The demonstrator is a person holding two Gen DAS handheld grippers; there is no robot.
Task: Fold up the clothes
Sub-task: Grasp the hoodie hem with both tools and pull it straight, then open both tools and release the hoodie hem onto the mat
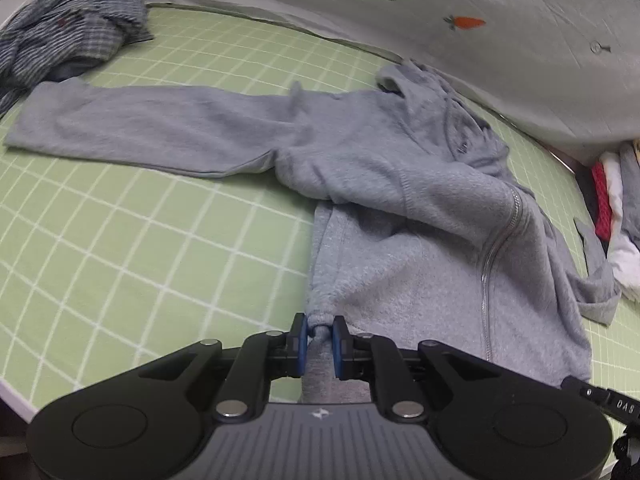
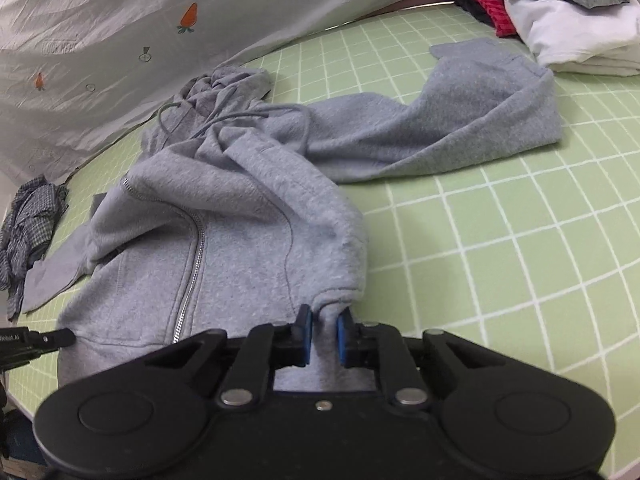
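Checked shirt [image 1: 68, 28] lies crumpled at the far left corner of the bed [image 1: 140, 248]. Grey hoodie [image 1: 400, 184] lies zip-up across the middle, one sleeve stretched flat to the left, the other trailing right, hood bunched at the far edge. Left gripper [image 1: 319, 330] is clamped on the hem's left corner at the near edge; right gripper [image 2: 324, 330] is clamped on the right corner. Hoodie is spread, not folded. Stacked clothes [image 2: 560, 16] sit far right.
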